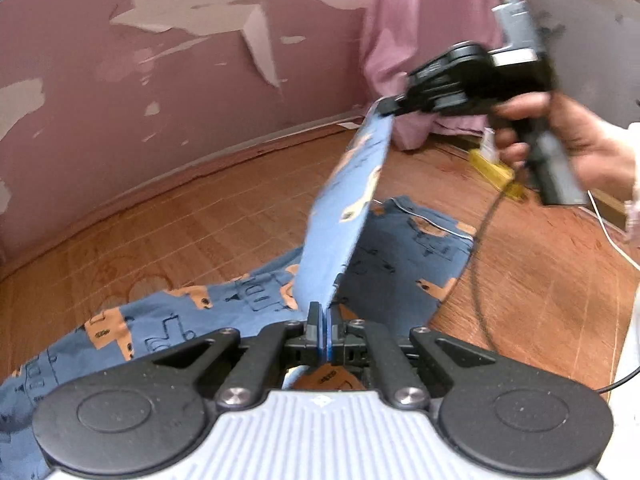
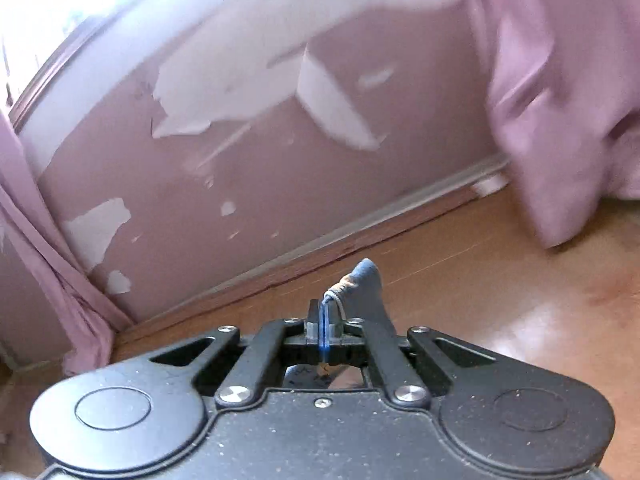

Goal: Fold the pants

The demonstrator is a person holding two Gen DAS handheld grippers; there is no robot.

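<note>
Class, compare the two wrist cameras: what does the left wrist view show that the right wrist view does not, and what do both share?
Only the left wrist view shows the pants spread on the floor, a taut strip lifted between both grippers, the person's hand on the right gripper, and a cable. Only the right wrist view shows a bright window. Both show fabric pinched by a shut gripper, the peeling wall, pink curtain and wooden floor.

Wooden floor point(image 1: 168, 216) — blue printed pants point(image 1: 404, 256) spread flat on it, a yellow object point(image 1: 490, 166) beyond.
</note>
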